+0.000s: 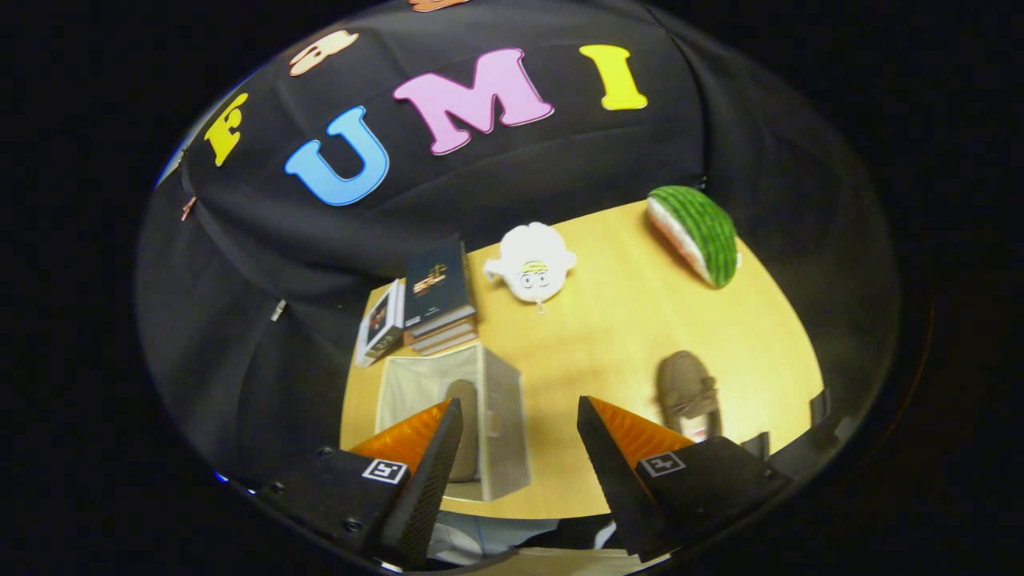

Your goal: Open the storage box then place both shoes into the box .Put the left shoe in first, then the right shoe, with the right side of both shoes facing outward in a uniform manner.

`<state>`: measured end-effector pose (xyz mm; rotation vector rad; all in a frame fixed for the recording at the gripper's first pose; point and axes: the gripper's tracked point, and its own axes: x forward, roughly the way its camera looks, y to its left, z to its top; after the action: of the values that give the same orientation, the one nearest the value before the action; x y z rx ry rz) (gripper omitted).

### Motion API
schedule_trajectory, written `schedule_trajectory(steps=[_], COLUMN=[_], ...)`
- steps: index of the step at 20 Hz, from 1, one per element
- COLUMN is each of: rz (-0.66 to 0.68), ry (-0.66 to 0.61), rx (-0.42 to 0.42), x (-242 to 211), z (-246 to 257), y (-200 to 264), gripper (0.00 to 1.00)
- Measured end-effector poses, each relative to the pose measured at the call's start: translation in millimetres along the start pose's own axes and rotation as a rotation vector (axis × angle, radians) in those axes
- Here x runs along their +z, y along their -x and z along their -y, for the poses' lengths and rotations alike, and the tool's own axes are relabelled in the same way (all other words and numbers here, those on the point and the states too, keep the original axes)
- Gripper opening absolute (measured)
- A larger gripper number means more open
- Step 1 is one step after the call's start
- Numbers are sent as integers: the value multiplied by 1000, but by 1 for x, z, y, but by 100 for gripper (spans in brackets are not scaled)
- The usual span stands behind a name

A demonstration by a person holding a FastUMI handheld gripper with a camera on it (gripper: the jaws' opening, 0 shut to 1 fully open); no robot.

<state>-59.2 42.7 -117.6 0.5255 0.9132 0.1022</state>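
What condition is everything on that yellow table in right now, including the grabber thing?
White translucent storage box: open, one shoe inside.
Brown shoe in the box: standing on end.
Brown bow-topped shoe: flat on the wooden table, outside the box.
Dark books: stacked, closed.
White plush toy: lying flat.
Watermelon-slice toy: lying on its side.
Gripper: open, empty.

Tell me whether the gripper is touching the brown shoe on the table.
Apart. The gripper view shows the gripper open and empty, raised above the table; the brown shoe lies beyond its right finger.
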Motion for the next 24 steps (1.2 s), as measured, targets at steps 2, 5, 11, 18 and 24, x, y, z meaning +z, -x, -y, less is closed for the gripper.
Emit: schedule_trajectory(steps=[2, 5, 11, 18, 24], rz=[2, -3, -44, -164, -197], ry=[-15, 9, 154, 153, 176], rx=[-28, -74, -128, -145, -153], x=[-5, -25, -72, -125, -135], z=[37, 92, 170, 223, 241], y=[6, -1, -28, -65, -111], gripper=[90, 89, 88, 84, 78])
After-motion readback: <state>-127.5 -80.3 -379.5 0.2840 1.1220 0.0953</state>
